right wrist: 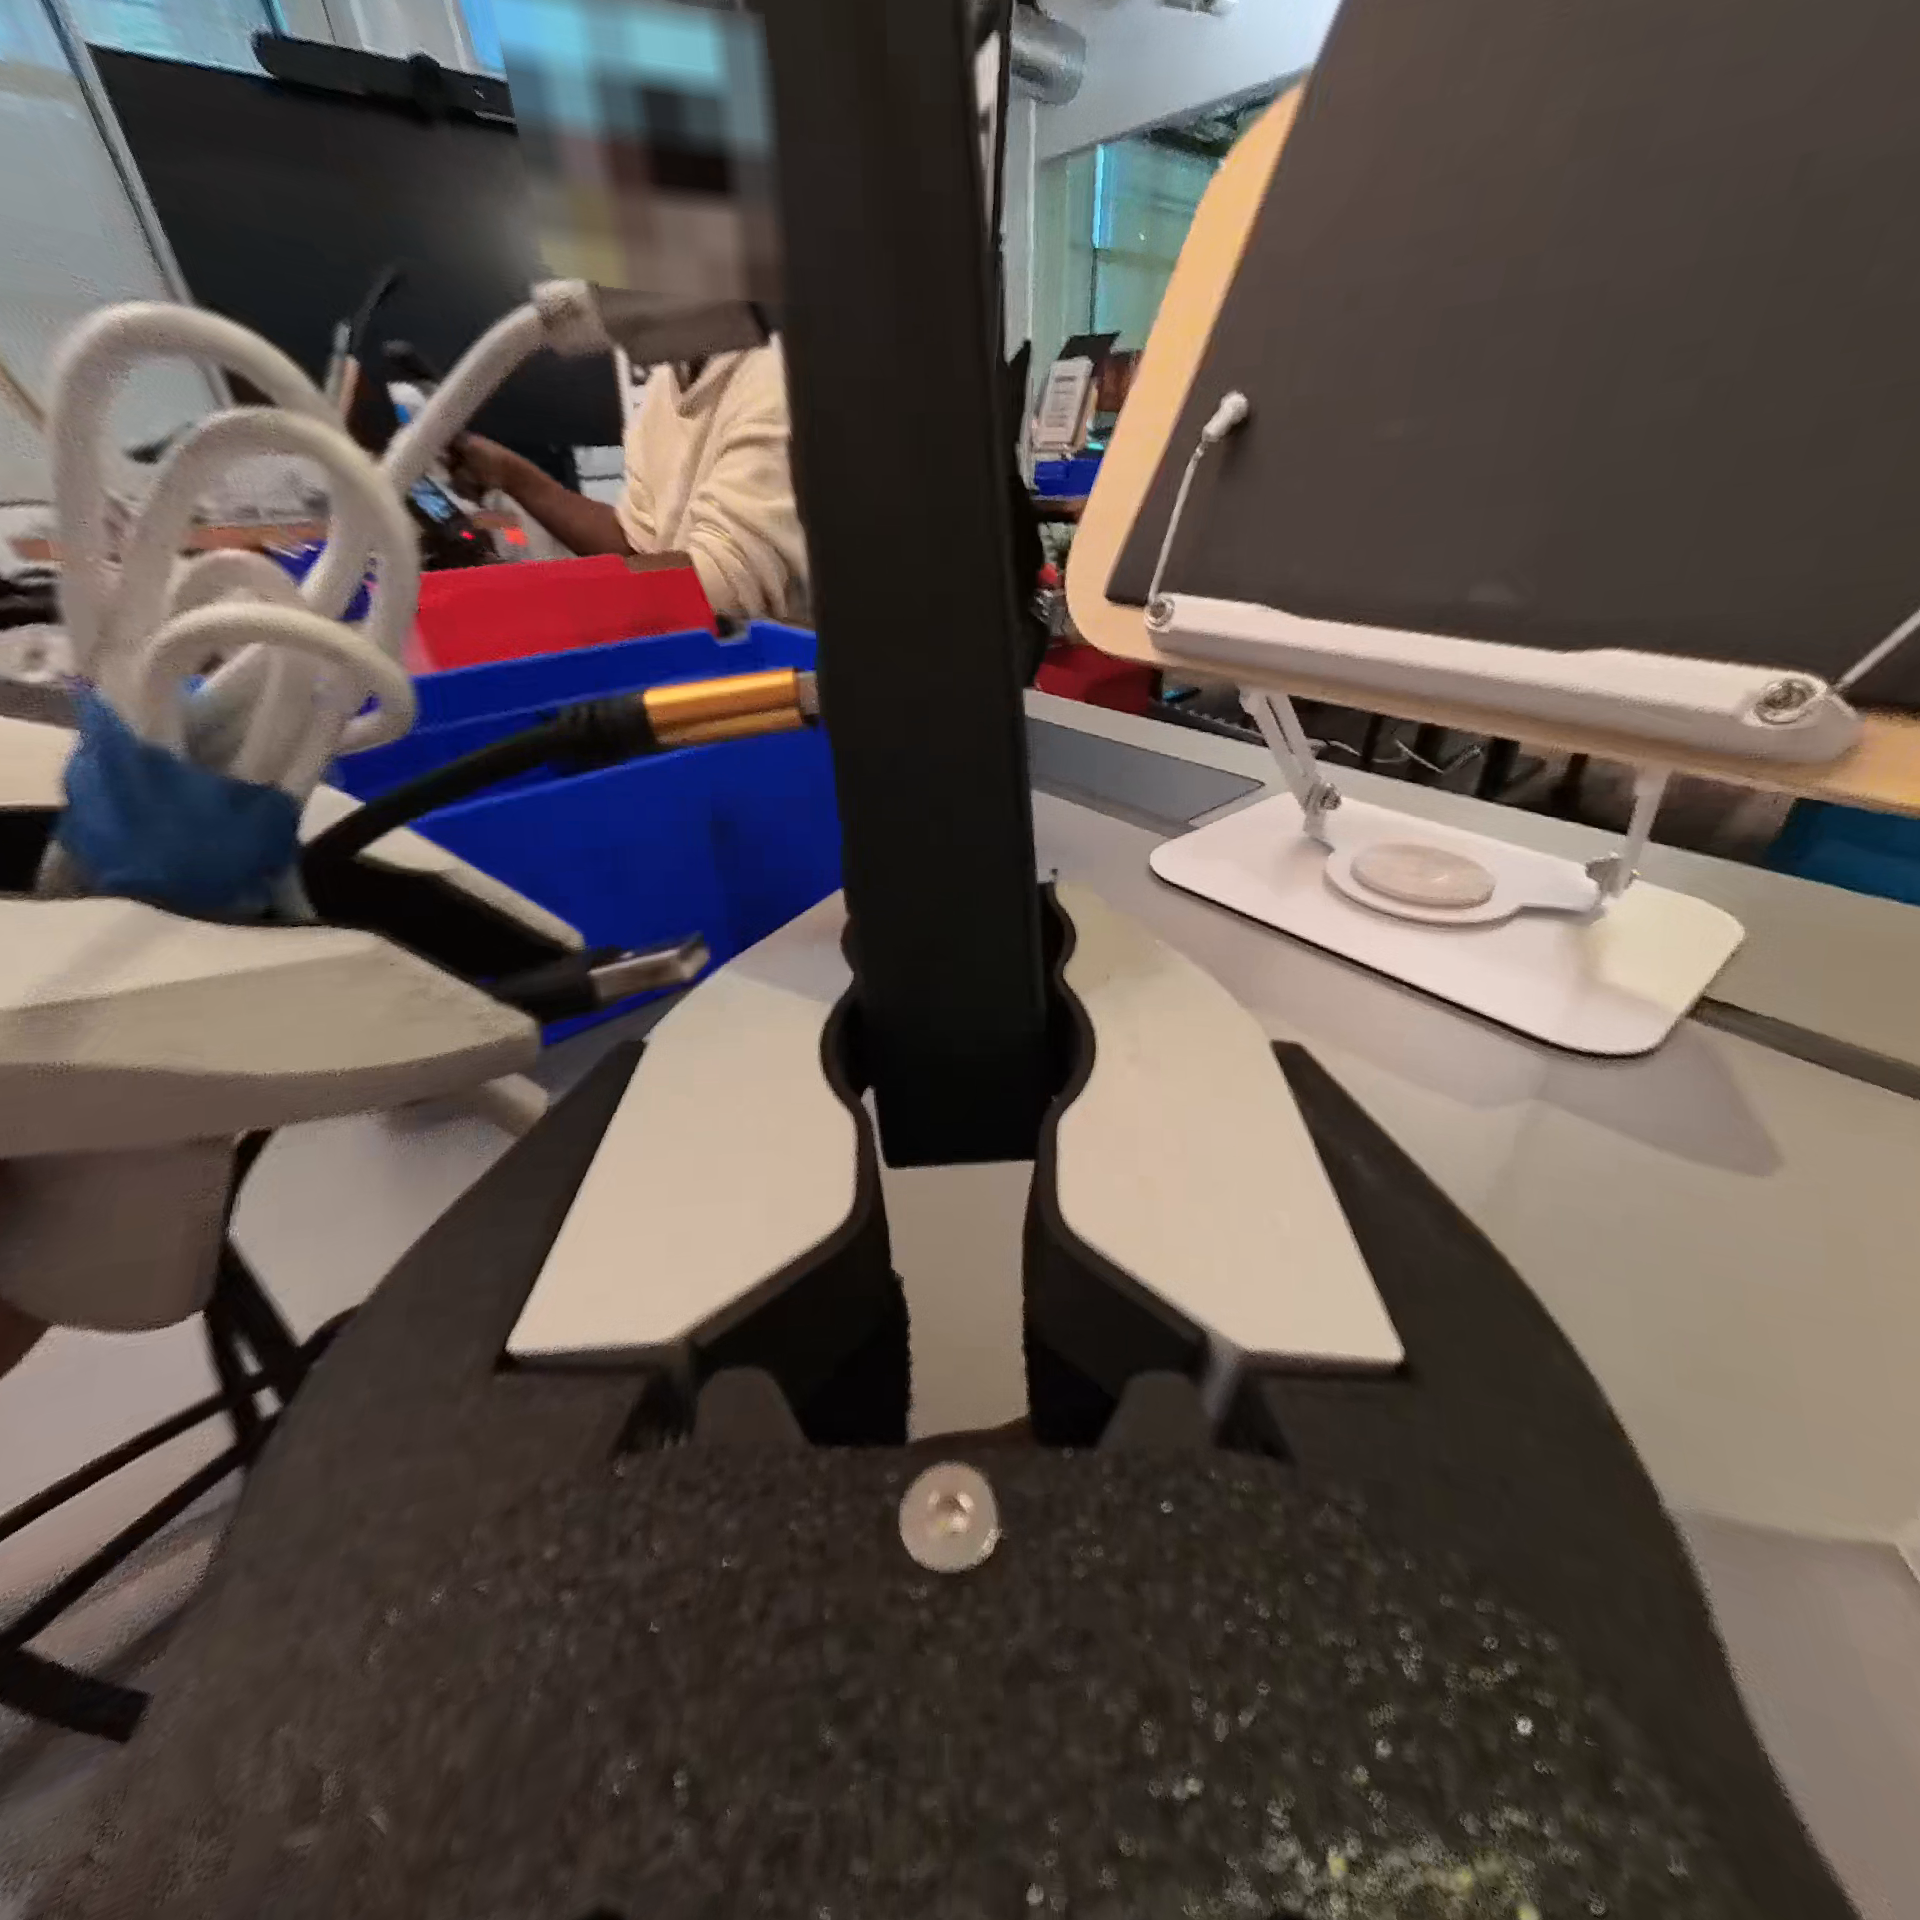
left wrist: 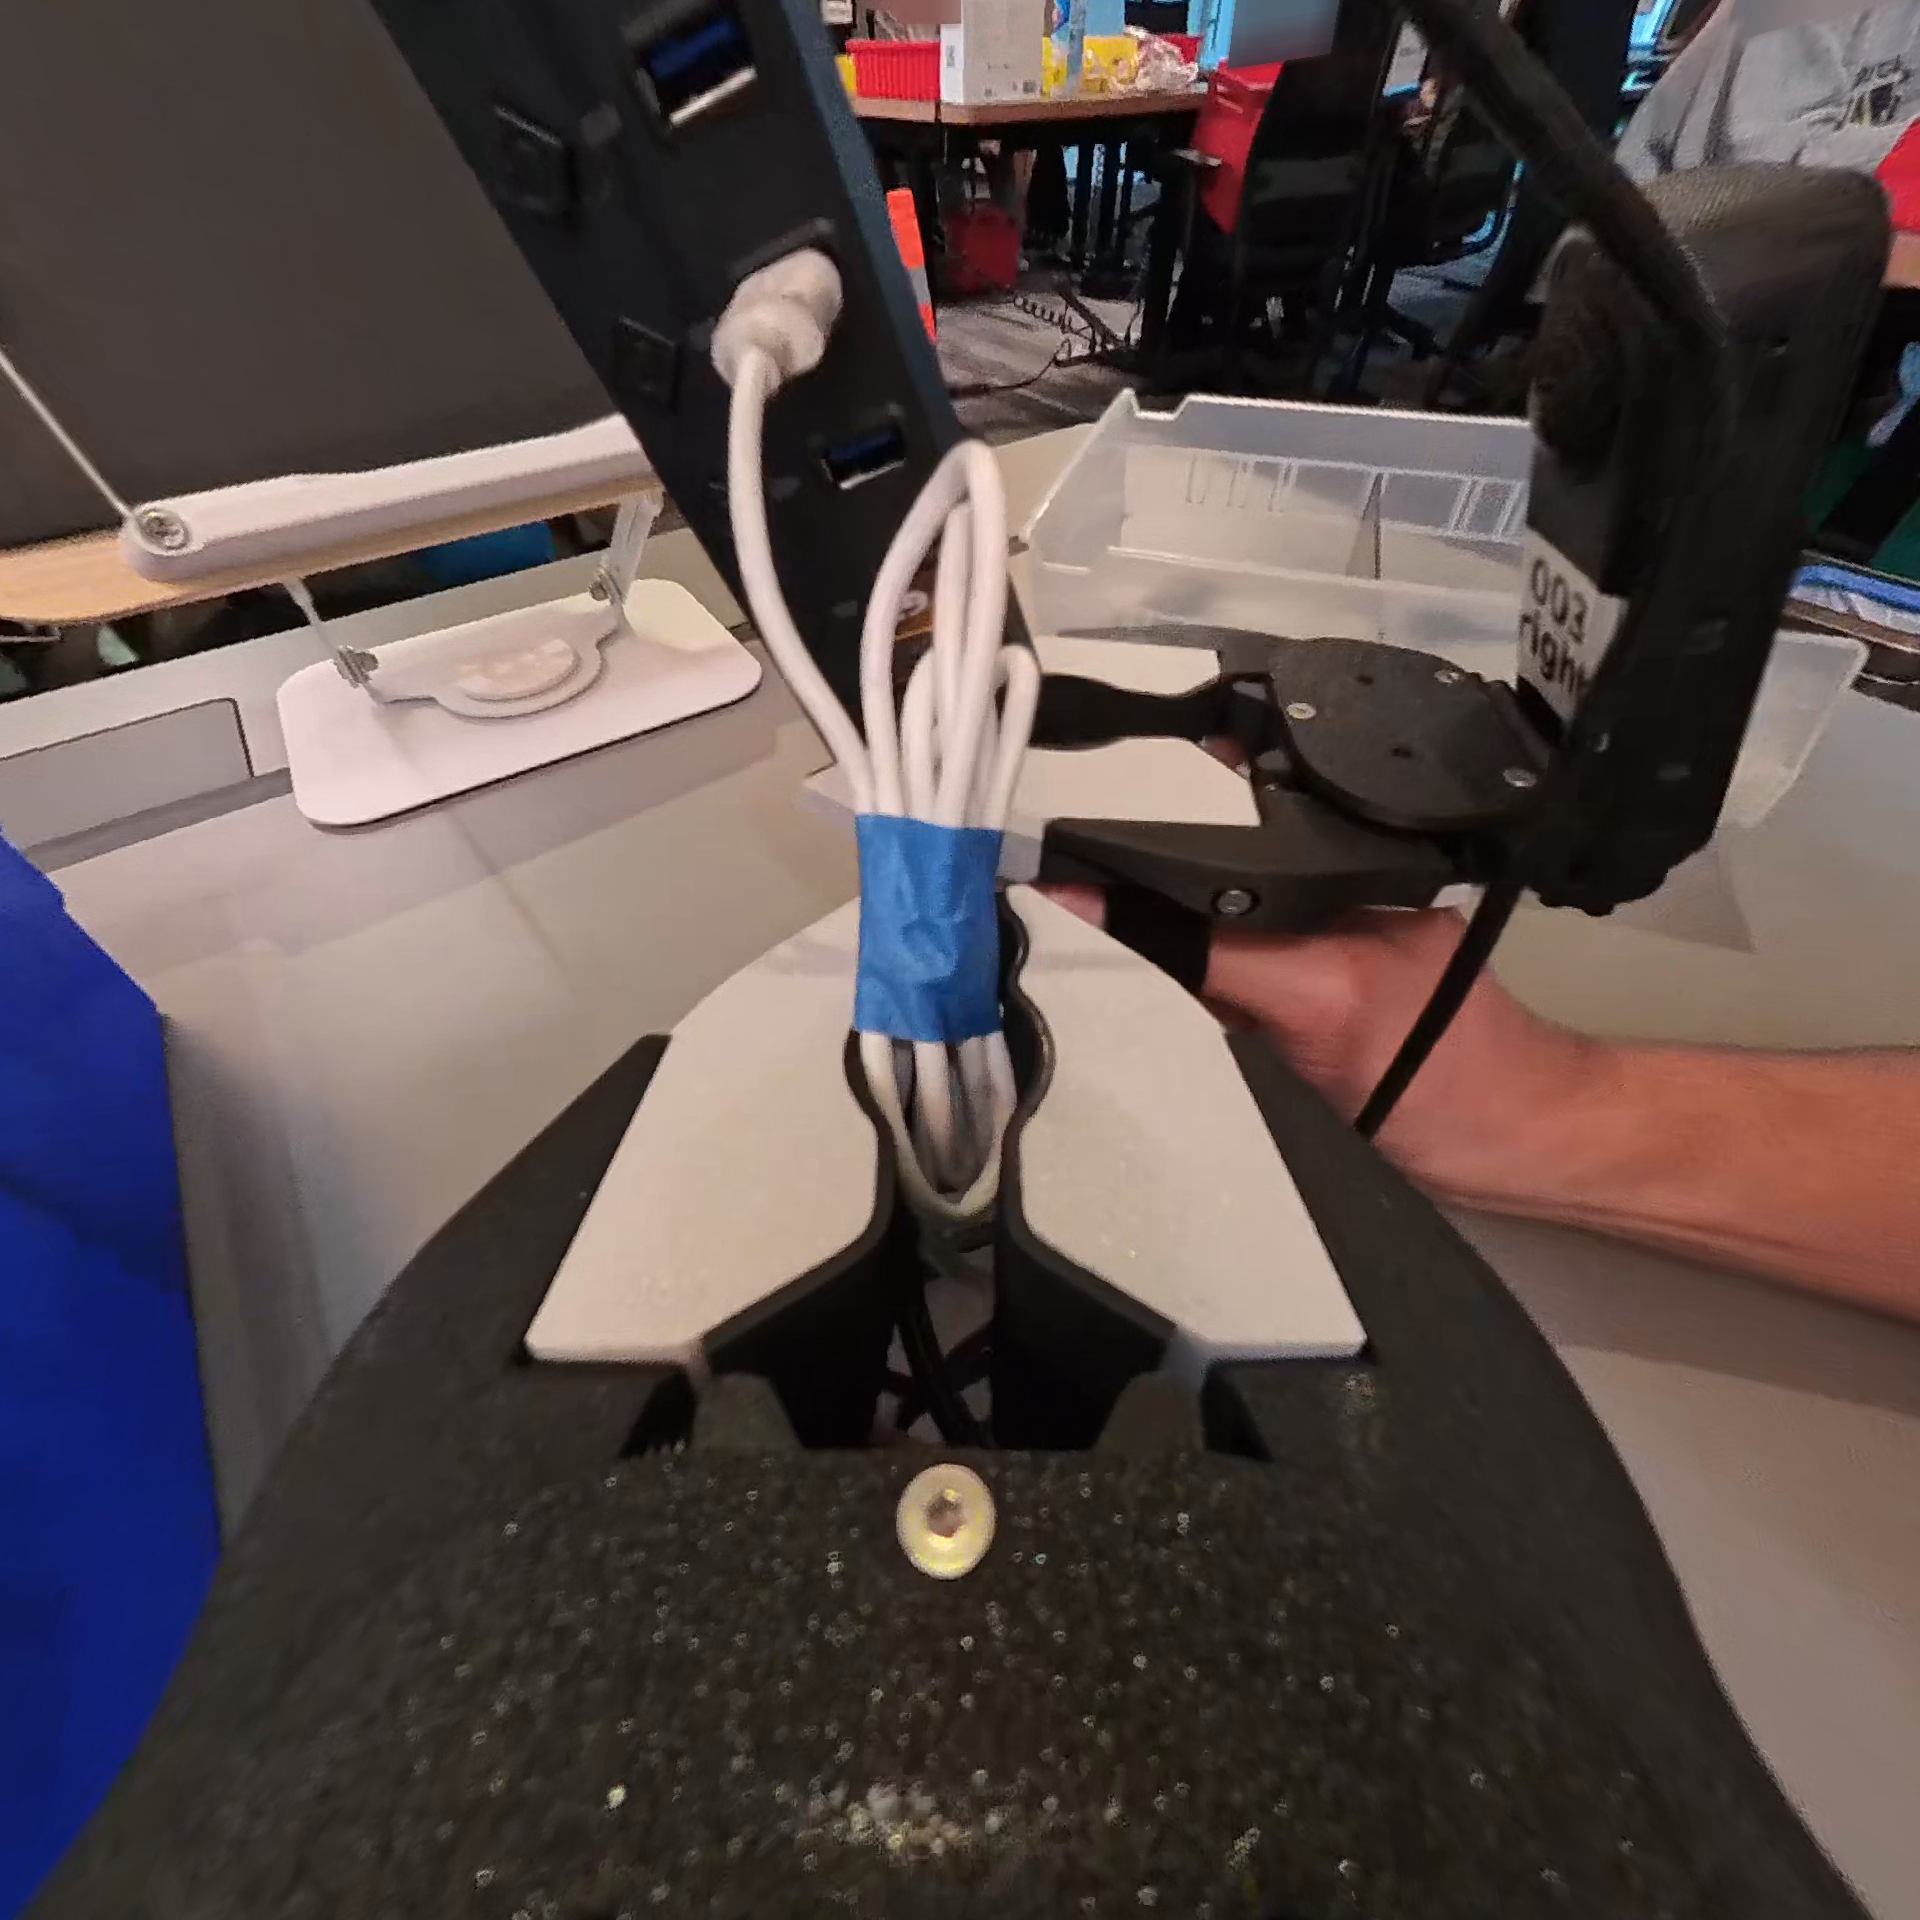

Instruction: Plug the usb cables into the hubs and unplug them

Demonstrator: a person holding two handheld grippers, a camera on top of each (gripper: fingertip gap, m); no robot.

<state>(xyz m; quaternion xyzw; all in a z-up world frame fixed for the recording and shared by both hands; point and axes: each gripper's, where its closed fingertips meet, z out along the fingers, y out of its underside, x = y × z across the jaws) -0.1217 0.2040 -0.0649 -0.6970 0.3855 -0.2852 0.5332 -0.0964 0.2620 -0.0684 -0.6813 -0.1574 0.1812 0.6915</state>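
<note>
The left gripper (left wrist: 951,1101) pinches the taped white cable bundle (left wrist: 930,748); the right gripper (right wrist: 956,1049) clamps the black hub (right wrist: 914,623), its top cut off.

White cable (left wrist: 940,665) bound with blue tape (left wrist: 925,925), black hub (right wrist: 914,623), gold-collared black cable (right wrist: 499,758).

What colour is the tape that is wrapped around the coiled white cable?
Blue. The tape binding the white cable shows best in the left wrist view.
</note>
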